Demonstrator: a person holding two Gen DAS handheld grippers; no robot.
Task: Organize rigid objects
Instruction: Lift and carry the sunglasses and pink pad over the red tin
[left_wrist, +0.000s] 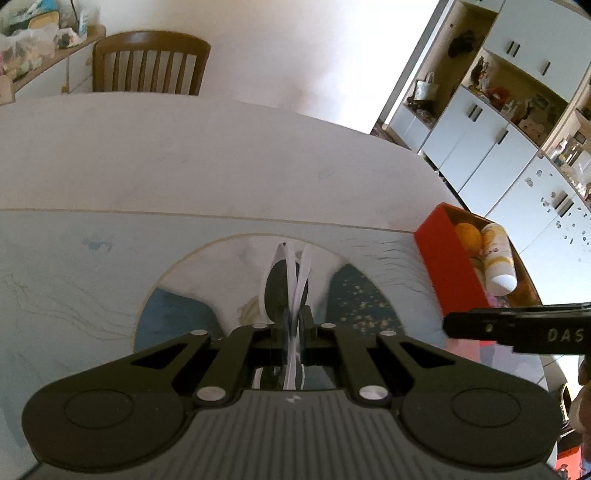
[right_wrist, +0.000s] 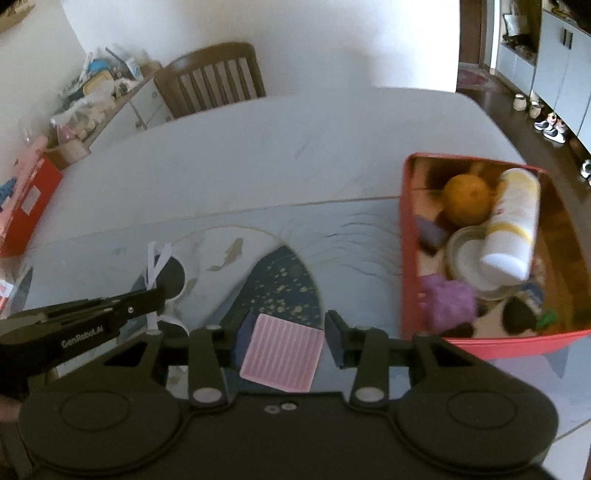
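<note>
Two items left outside the box (right_wrist: 406, 258), by my count: white-framed sunglasses (right_wrist: 168, 275) and a pink ribbed pad (right_wrist: 282, 358). Box sits at the table's (right_wrist: 258, 155) right edge, already well filled: orange (right_wrist: 466, 199), white-and-yellow bottle (right_wrist: 511, 229), a round lid or dish, a purple fuzzy thing, a dark piece and something green that I cannot identify. I judge sorting mostly done, the last two items in hand.

Left gripper (left_wrist: 291, 317): fingers clenched on the sunglasses (left_wrist: 284, 284) at the frame, one dark lens showing ahead of the tips. In the right wrist view the glasses hang clear of the mat, over the table's near-left part. Gripper pitched downward, angled toward the mat's round fish print.

Right gripper (right_wrist: 282, 334): pad sits between the fingers, tilted, over the dark blue speckled patch near the front edge. Right finger (right_wrist: 336, 339) shows a gap to the pad's corner; left finger hidden behind it. Firm grip or loose: cannot tell. Pitched steeply down, box rim just to its right.

Left to do: both items into the box. Space is tight; bottle lies across the top.
</note>
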